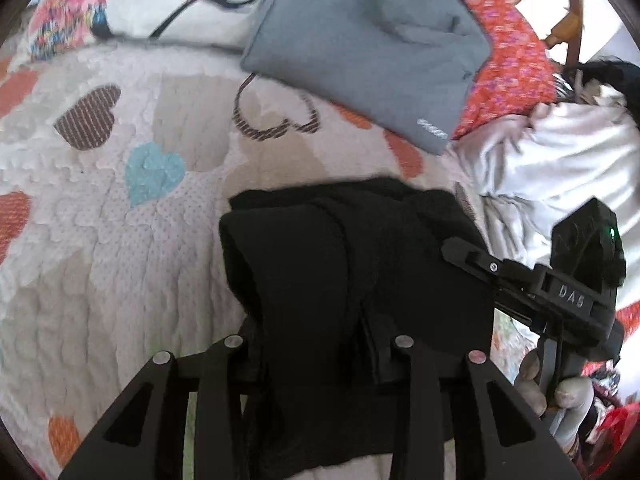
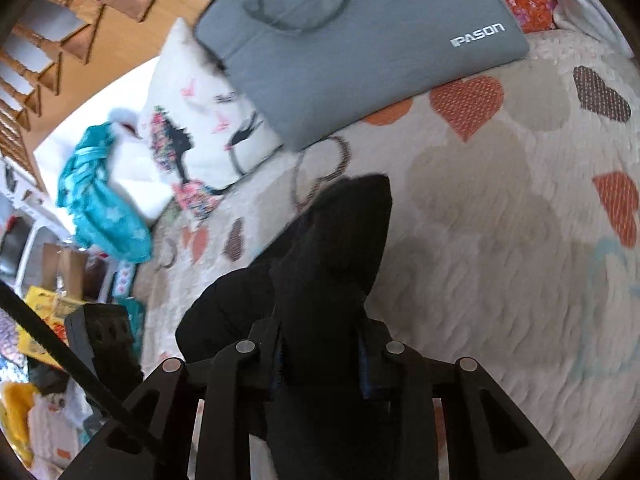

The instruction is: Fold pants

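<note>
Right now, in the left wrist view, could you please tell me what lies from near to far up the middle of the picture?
Left tool gripping bunched black pants → heart-patterned quilted bedspread → flat grey fabric sleeve.

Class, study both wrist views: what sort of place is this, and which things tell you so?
Most likely a bedroom, with the work done on a bed. A quilted bedspread with heart patches covers the surface, a printed pillow lies at its edge, and loose laundry, including white cloth, is piled beside it.
</note>
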`<state>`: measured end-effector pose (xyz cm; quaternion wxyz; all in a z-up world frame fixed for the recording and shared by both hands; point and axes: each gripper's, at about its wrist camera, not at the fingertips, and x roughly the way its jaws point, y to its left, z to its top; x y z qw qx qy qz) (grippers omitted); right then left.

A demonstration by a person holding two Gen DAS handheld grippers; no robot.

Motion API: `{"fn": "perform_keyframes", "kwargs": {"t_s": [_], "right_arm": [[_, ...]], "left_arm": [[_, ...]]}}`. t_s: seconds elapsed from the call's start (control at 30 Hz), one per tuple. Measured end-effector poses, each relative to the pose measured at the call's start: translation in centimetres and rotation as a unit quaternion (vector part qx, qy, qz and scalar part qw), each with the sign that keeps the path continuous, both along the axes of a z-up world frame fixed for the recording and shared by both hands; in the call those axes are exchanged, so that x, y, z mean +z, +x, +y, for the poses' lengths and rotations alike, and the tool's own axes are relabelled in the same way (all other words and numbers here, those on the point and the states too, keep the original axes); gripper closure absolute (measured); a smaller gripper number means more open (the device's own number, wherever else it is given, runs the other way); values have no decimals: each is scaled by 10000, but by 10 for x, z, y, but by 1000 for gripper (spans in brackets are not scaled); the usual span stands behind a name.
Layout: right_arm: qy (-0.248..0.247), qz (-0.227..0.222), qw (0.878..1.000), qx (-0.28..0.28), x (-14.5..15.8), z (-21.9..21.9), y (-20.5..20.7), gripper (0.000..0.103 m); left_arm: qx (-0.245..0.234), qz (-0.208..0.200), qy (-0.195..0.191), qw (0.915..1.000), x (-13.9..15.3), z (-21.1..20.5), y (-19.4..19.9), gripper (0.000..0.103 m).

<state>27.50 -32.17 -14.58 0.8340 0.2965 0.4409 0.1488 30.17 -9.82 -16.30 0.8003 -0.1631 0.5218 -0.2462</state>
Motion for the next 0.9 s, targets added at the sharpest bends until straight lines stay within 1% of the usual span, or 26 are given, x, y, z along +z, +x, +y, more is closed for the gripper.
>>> {"fn": "perform_keyframes", "kwargs": {"t_s": [0.07,0.1,0.13,0.17,0.2,0.23,0.27,0.3,0.33,0.4,0.47,0.53,0.57,0.6,0.63,0.67,0.7,0.77,0.8,0.83,0.9], "right_arm": [[-282,188,9993,-174,-14,-5,9,72],[-467,378,9979,-239,-24,-6,14,69],[-611,560,9962,-260,-33,-7,18,57],[-680,666,9951,-281,-40,-8,20,51],[-594,620,9958,-312,-39,-11,20,51],[-553,619,9960,-327,-36,-13,20,49],[-559,579,9961,-355,-30,-16,18,48],[-609,464,9962,-419,-21,-18,16,48],[-634,318,9963,-483,-13,-20,13,48],[-493,10,9973,-542,4,-24,6,48],[-129,-201,9984,-518,15,-25,0,46],[418,-296,9979,-406,15,-26,-1,42],[605,-283,9972,-322,13,-24,1,39],[777,-247,9965,-198,9,-20,5,39],[846,-187,9962,-111,2,-17,10,37],[782,-33,9969,-37,-10,-15,17,36],[756,72,9971,-20,-19,-13,21,36],[950,331,9949,-79,-41,-15,28,37],[1121,343,9929,-179,-47,-19,29,38],[1187,340,9921,-228,-48,-20,30,38],[1083,327,9932,-288,-43,-21,32,37]], "left_arm": [[40,344,-113,9993,-17,3,13,48],[102,540,-264,9981,-25,8,17,46],[180,705,-530,9959,-30,14,19,47],[223,802,-653,9944,-30,18,19,46],[210,848,-664,9940,-26,20,20,47],[223,780,-684,9944,-19,23,18,47],[311,579,-677,9955,-7,30,16,47],[405,371,-650,9964,5,36,15,47],[480,253,-659,9963,12,41,13,47],[708,-91,-847,9938,31,53,9,47],[730,-314,-1199,9896,43,54,8,47],[563,-287,-1424,9878,41,41,11,47],[513,-236,-1465,9876,38,35,14,47],[499,-167,-1444,9881,32,27,17,47],[544,-67,-1249,9907,21,19,21,47],[587,-15,-1074,9925,15,16,27,47],[633,41,-899,9939,7,13,32,47],[743,110,-662,9950,-8,13,37,47],[803,60,-603,9949,-10,15,38,47],[816,58,-553,9951,-11,17,38,47],[795,129,-564,9952,-7,19,39,47]]}}
